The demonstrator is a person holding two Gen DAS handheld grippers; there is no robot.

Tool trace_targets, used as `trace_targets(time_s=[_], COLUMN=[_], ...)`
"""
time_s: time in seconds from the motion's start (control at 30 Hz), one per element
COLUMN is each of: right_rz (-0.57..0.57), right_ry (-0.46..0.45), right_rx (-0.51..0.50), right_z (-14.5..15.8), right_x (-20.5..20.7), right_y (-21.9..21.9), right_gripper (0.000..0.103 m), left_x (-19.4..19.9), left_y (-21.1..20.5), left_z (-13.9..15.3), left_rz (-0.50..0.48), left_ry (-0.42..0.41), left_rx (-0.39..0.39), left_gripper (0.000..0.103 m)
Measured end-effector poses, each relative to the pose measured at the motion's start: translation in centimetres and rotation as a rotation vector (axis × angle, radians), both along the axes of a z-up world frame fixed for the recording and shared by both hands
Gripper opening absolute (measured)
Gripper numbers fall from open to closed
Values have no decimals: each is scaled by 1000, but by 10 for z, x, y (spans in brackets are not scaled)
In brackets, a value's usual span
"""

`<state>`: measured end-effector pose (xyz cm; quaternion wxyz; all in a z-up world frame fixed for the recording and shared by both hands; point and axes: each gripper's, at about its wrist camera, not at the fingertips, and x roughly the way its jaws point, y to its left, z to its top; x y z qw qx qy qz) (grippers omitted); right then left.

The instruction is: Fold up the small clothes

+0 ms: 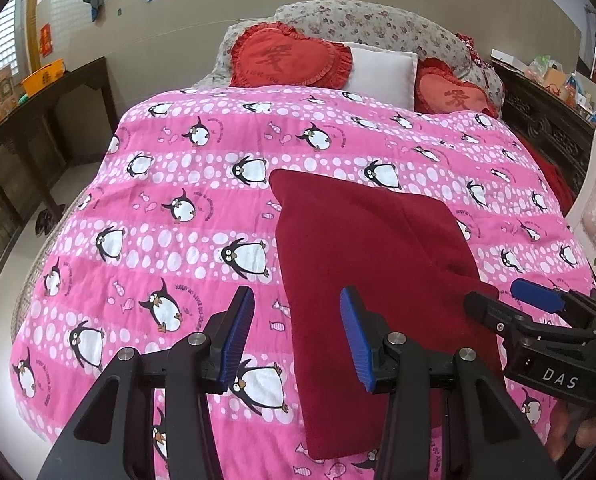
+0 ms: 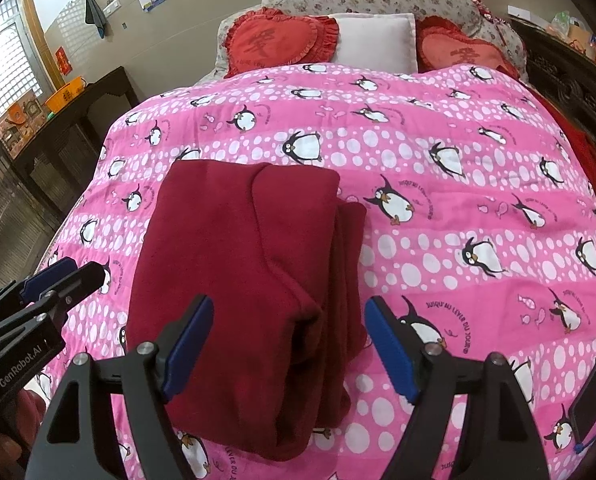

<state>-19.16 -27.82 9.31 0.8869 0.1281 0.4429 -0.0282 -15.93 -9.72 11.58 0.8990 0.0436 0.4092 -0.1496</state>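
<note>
I see the dark red garment (image 2: 234, 264) lying folded on the pink bedspread (image 2: 458, 220), long axis near to far, under my right gripper (image 2: 288, 344), nearer than the left gripper (image 1: 298, 336); both released, holding nothing

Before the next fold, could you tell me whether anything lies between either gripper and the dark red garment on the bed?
Nothing visible does. The dark red garment lies alone on the pink penguin quilt, with the open right gripper directly over its near edge and the left gripper, also open, beside its left side.

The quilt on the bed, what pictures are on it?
Pink quilt: black-and-white penguins, white dots, little fish. Clearest in the right wrist view.
</note>
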Motion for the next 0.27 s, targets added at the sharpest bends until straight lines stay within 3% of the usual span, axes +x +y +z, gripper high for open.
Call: trace_targets(time_s=[0.27], right_rz=[0], right_ry=[-1], right_rx=[6], right_z=[-1], right_x=[0], right_y=[-5], right_gripper=[82], left_x=[8], left_y=[12], left_z=[-1], left_rz=[17], left_ry=[-11], left_rx=[-10], left_gripper=[24])
